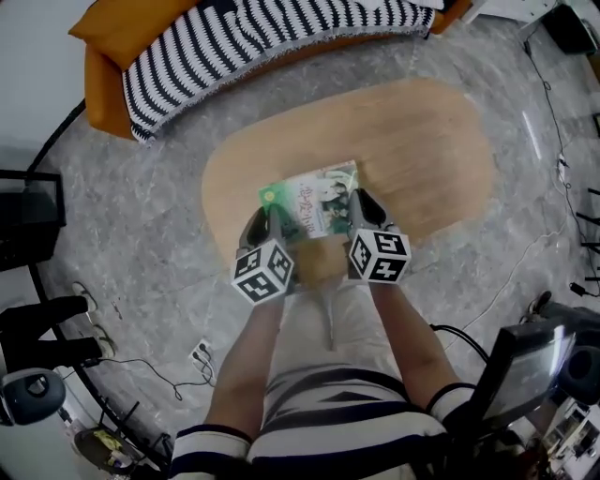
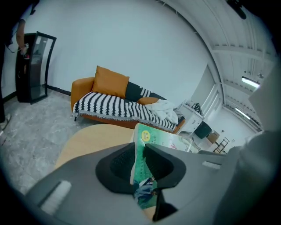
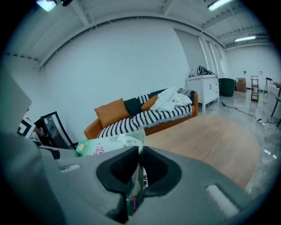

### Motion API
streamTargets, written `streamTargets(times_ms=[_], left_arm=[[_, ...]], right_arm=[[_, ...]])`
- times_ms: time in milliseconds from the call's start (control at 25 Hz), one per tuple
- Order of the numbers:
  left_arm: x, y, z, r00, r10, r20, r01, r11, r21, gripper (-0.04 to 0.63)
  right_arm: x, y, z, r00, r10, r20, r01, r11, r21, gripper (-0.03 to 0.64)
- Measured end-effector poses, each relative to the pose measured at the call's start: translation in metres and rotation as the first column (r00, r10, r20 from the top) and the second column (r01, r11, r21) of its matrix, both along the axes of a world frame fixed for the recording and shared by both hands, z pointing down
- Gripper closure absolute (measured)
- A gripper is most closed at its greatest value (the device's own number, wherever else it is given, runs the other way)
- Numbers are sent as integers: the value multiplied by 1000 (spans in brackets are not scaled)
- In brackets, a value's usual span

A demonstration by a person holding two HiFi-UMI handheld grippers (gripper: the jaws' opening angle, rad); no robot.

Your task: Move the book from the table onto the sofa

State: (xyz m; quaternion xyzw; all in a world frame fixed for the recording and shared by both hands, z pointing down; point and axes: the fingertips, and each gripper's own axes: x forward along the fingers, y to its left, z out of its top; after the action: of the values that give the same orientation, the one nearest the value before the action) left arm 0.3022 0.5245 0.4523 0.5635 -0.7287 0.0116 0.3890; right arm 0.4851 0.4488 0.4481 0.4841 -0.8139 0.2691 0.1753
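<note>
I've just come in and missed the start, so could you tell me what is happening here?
A person holds a two-jaw gripper in each hand. The left gripper and right gripper each clamp one side of the thin green-covered book, holding it over the oval light-wood table. The orange sofa with a striped throw stands beyond; the book is not yet there.

A living-room set staged inside a big, bare studio hall. An orange sofa (image 1: 112,66) with a striped throw (image 1: 234,37) sits at 12 o'clock, with an oval wooden bench (image 1: 422,159) before it on grey marbled floor (image 1: 122,234). Loose cables (image 1: 155,368) and a power strip (image 1: 201,354) lie at 7 o'clock, and strip lights (image 3: 218,4) hang overhead.
</note>
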Motion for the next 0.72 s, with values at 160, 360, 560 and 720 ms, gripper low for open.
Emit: streamTargets(times_ms=[160,360,560,720], left_arm=[[-10,14,-29,1000,7,-15,-6,999,31,520],[-17,17,-63,1000,12,-13,-11,997,74,520],[-20,19,-96,1000,-2,7,1,992,128,522],[-25,30,-122,999,-31,20,27,986,164,522]], right_arm=[[-10,14,-34,1000,-2,19,1,999,46,586],[-16,17,-68,999,-11,39,8,996,86,586],[-21,15,-100,997,-46,63,37,991,132,586],[-28,21,-130,992,-91,88,74,981,178,586]])
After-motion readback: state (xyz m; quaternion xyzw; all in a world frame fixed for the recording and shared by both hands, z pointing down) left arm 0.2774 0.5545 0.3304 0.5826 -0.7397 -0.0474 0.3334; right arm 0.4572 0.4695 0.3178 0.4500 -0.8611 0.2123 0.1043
